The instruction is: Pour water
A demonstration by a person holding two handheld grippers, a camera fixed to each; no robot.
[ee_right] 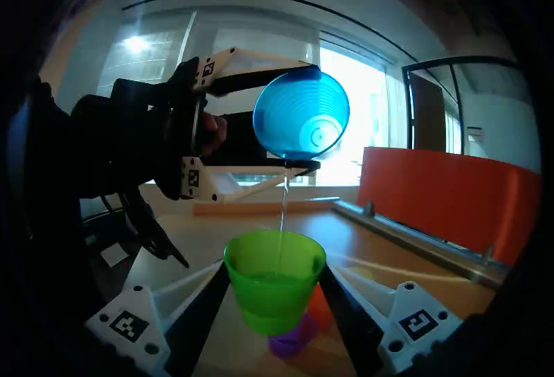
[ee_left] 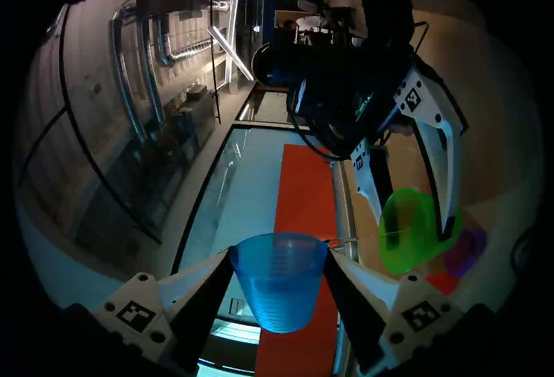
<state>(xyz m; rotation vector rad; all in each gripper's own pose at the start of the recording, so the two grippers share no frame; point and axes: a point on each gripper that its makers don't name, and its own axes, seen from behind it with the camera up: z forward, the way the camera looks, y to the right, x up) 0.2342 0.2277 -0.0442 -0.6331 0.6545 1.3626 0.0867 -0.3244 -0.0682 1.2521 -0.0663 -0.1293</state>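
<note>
Bright window (ee_right: 367, 114) (glaring white) behind a wooden table (ee_right: 208, 237) edged by an orange partition (ee_right: 450, 193).

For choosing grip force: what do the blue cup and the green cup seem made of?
Blue cup: probably translucent plastic, glossy; light passes through it and moulded rings show inside. Green cup: probably the same plastic; its wall glows against the light.

Cups, 3: blue cup (ee_right: 301, 114), green cup (ee_right: 275, 280), purple cup (ee_right: 294, 341). Orange item (ee_right: 320, 306), 1. Claws, 2: left claw (ee_left: 278, 260), right claw (ee_right: 275, 271).
</note>
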